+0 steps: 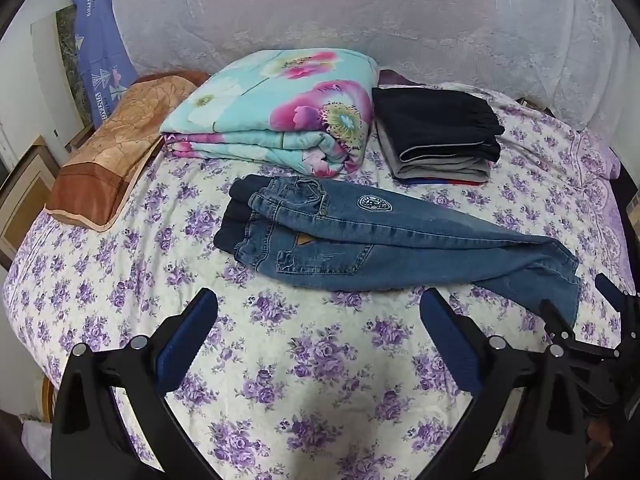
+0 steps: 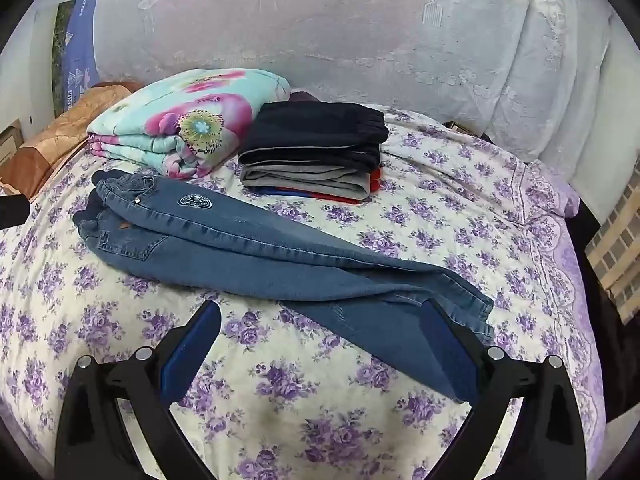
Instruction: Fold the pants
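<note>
Blue denim pants (image 1: 360, 240) lie on the floral bedsheet (image 1: 300, 360), folded lengthwise with one leg on the other, waistband at the left, cuffs at the right. My left gripper (image 1: 320, 304) is open and empty, hovering over the sheet just in front of the pants. My right gripper (image 2: 320, 316) is open, low over the leg ends of the pants (image 2: 280, 248); its right finger (image 2: 452, 344) lies over the lower cuff. The right gripper also shows at the right edge of the left wrist view (image 1: 580, 300).
A folded floral quilt (image 1: 280, 120) and a stack of folded dark and grey clothes (image 1: 436, 136) lie behind the pants. A brown pillow (image 1: 108, 156) is at the left. A lace curtain (image 1: 360, 12) hangs behind the bed.
</note>
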The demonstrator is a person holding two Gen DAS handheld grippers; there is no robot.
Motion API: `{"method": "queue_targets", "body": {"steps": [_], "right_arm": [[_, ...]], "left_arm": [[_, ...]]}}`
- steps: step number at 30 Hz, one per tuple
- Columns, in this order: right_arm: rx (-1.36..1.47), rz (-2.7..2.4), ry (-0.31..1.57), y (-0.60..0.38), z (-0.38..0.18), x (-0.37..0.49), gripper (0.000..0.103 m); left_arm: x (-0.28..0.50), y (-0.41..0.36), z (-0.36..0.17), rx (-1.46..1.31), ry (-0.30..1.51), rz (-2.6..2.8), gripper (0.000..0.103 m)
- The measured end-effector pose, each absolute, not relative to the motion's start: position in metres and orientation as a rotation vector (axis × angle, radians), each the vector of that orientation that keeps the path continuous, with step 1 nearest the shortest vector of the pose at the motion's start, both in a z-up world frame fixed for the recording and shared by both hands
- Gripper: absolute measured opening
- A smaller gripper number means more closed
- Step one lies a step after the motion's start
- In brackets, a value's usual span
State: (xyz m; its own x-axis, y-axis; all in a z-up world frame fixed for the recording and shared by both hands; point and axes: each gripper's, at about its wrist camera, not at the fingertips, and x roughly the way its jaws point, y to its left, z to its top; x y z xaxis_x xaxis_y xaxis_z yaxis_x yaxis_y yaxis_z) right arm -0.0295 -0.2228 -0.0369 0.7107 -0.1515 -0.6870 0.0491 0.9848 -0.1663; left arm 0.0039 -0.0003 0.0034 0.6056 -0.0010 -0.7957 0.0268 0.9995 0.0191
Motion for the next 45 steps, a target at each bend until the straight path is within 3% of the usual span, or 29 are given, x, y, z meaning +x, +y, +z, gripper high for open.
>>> {"method": "queue_targets", "body": {"steps": [45], "right_arm": [[-0.145,-0.141,0.734,-0.223,-0.028,-0.041,0.100]], "left_arm": [[-0.001,0.002,-0.005,0.033,0.958,-0.035,0.099]]}}
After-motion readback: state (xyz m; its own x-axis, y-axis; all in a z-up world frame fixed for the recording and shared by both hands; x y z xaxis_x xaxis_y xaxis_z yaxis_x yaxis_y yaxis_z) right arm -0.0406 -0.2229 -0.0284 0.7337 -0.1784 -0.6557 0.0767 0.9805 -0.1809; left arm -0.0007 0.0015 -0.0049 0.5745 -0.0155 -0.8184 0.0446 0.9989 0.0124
